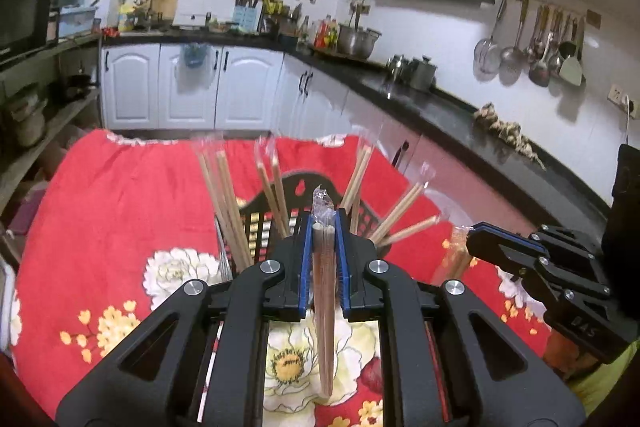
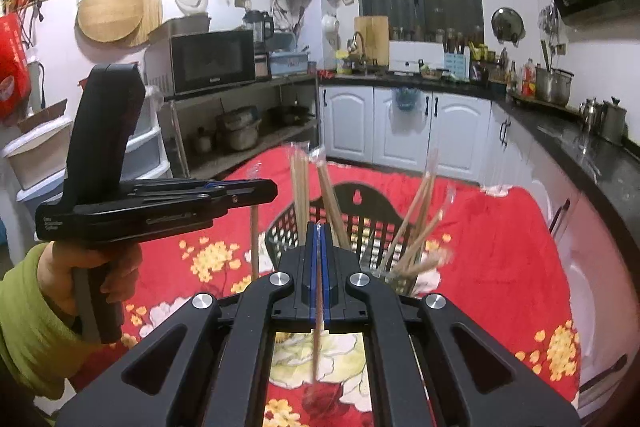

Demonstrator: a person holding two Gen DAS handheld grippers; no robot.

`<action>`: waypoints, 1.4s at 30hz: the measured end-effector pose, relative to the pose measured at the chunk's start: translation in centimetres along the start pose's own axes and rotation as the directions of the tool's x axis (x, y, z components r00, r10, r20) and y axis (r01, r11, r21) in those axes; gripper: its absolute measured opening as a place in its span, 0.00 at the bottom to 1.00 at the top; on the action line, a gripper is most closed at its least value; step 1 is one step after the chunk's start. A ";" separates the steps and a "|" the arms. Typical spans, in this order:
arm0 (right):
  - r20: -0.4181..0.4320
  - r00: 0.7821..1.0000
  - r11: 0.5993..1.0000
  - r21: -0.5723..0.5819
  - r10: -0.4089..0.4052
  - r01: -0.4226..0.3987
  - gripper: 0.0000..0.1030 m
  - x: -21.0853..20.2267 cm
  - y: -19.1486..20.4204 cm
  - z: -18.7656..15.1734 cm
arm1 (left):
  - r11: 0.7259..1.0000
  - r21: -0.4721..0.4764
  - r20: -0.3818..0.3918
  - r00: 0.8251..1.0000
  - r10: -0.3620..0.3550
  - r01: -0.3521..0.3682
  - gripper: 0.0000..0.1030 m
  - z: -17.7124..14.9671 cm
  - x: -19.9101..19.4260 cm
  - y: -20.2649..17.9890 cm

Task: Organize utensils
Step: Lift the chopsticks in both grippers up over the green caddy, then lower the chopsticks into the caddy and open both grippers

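Note:
My left gripper (image 1: 324, 227) is shut on a wrapped pair of chopsticks (image 1: 323, 307) that stands upright between its blue pads, the plastic tip poking above. My right gripper (image 2: 319, 239) is shut on another wrapped pair of chopsticks (image 2: 319, 331), seen edge-on and hanging down below the jaws. Ahead of both, a black slotted basket (image 2: 360, 203) stands on the red flowered tablecloth (image 1: 120, 207) and holds several wrapped chopstick pairs (image 1: 226, 199) that lean outward. The right gripper (image 1: 476, 239) shows at the right of the left wrist view; the left gripper (image 2: 272, 189) shows at the left of the right wrist view.
A hand in a green sleeve (image 2: 36, 327) holds the left tool. A black countertop (image 1: 460, 115) with pots runs along the right. White cabinets (image 2: 404, 127) stand beyond the table, and a shelf with a microwave (image 2: 212, 61) is at the left.

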State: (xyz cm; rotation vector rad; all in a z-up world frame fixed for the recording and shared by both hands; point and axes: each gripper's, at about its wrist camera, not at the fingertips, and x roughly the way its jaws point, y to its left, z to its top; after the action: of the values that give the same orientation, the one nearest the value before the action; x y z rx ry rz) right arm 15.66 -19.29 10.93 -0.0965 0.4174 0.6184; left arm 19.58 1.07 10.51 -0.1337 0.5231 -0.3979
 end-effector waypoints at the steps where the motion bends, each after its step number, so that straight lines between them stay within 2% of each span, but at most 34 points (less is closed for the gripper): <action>1: 0.008 1.000 1.000 0.000 -0.002 0.002 0.02 -0.1 0.0 0.3 | 1.000 0.000 0.010 1.000 0.001 -0.001 0.07 0.2 -0.3 0.1; 13: 0.159 0.987 1.000 -0.016 -0.010 0.013 0.02 -1.8 -0.2 6.2 | 0.999 0.001 0.160 0.986 0.035 -0.036 0.07 4.9 -2.8 -0.5; 18: 0.200 0.980 1.000 -0.030 -0.001 0.007 0.02 -1.5 0.0 7.9 | 0.999 0.008 0.196 0.979 0.051 -0.054 0.07 6.5 -3.3 -0.8; 26: 0.240 0.971 0.999 -0.025 -0.017 0.023 0.02 0.0 -0.6 9.8 | 0.993 0.018 0.270 0.957 0.104 -0.113 0.07 8.1 -3.0 -0.5; 35: 0.245 0.969 0.998 -0.036 -0.035 0.045 0.02 2.6 -1.6 10.2 | 0.989 -0.021 0.296 0.944 0.148 -0.149 0.07 7.8 -1.4 1.2; 42: 0.222 0.974 0.999 -0.001 -0.049 0.051 0.02 4.7 -2.5 9.4 | 0.985 -0.023 0.275 0.946 0.170 -0.171 0.07 6.8 0.5 1.4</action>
State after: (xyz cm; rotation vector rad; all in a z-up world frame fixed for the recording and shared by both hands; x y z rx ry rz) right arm 23.88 -16.81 17.51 -0.0430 0.1961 0.5736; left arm 23.95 2.31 15.80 -0.1394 0.2561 -0.2050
